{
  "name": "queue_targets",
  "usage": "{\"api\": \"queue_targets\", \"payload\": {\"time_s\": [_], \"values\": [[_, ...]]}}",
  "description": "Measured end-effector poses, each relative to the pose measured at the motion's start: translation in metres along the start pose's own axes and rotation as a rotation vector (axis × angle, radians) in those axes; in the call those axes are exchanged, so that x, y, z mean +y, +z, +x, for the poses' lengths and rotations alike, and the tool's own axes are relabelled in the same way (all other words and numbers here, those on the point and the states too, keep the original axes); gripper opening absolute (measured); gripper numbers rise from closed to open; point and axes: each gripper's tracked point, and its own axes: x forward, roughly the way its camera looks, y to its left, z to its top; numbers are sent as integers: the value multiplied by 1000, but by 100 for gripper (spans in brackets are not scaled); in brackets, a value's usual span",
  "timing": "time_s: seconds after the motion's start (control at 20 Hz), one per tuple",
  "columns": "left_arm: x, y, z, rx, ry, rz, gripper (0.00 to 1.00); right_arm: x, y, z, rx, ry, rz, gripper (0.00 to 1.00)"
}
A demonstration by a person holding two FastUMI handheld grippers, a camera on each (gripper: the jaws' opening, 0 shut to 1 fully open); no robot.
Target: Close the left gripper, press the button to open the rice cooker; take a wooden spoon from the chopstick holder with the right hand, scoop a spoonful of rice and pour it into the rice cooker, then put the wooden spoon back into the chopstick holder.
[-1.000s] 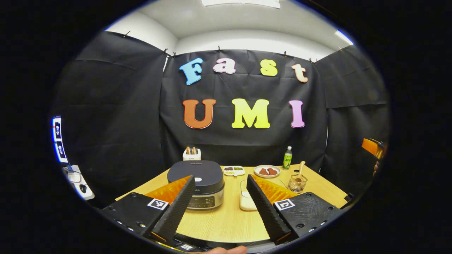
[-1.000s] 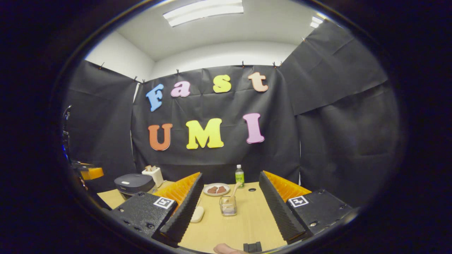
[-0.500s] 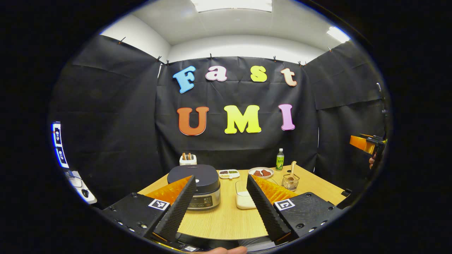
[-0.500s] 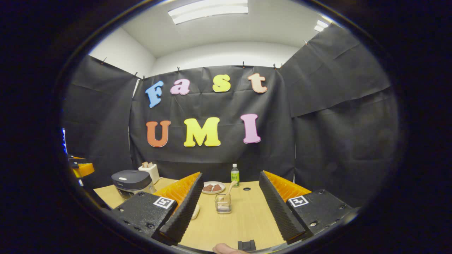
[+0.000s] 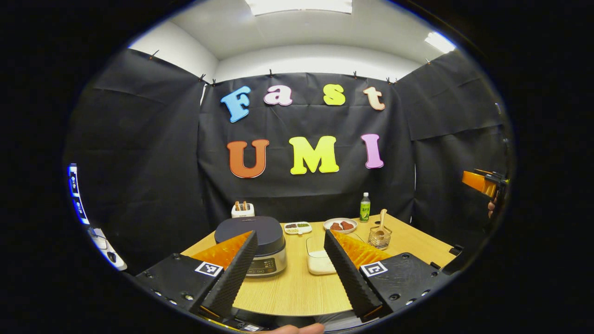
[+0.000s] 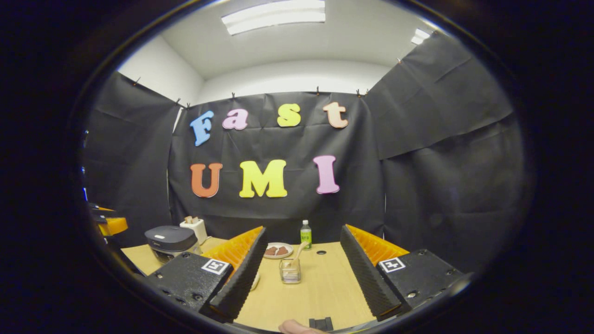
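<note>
A dark rice cooker (image 5: 253, 239) with its lid down sits on the wooden table (image 5: 297, 290), left of centre; it also shows at the left in the right gripper view (image 6: 169, 239). A wire chopstick holder (image 5: 379, 239) (image 6: 290, 271) holds a wooden spoon (image 5: 382, 218) (image 6: 298, 253) upright. A clear box of rice (image 5: 318, 260) lies beside the cooker. My left gripper (image 5: 290, 273) is open, held back from the table with nothing between its fingers. My right gripper (image 6: 301, 278) is open too, facing the holder from a distance; its edge shows far right (image 5: 482, 183).
At the back of the table stand a white toaster (image 5: 242, 209), a small divided dish (image 5: 297, 227), a plate of brown food (image 5: 340, 225) and a green bottle (image 5: 365, 208). A hole (image 6: 320, 253) is in the tabletop. Black cloth walls close in the booth.
Both grippers have drawn back from the table, so the cooker, rice box and holder look smaller and farther away. Neither gripper has changed its opening.
</note>
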Motion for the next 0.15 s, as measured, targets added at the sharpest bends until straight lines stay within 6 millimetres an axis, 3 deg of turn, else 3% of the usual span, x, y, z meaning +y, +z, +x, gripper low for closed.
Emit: {"api": "queue_targets", "payload": {"time_s": [0.1, 0.15], "values": [[0, 2, 0, -7, -2, -11, 92, -1, -1, -1, 2, 0, 0, 100], [0, 1, -1, -7, -4, -19, 100, -1, -1, -2, 3, 0, -1, 100]]}}
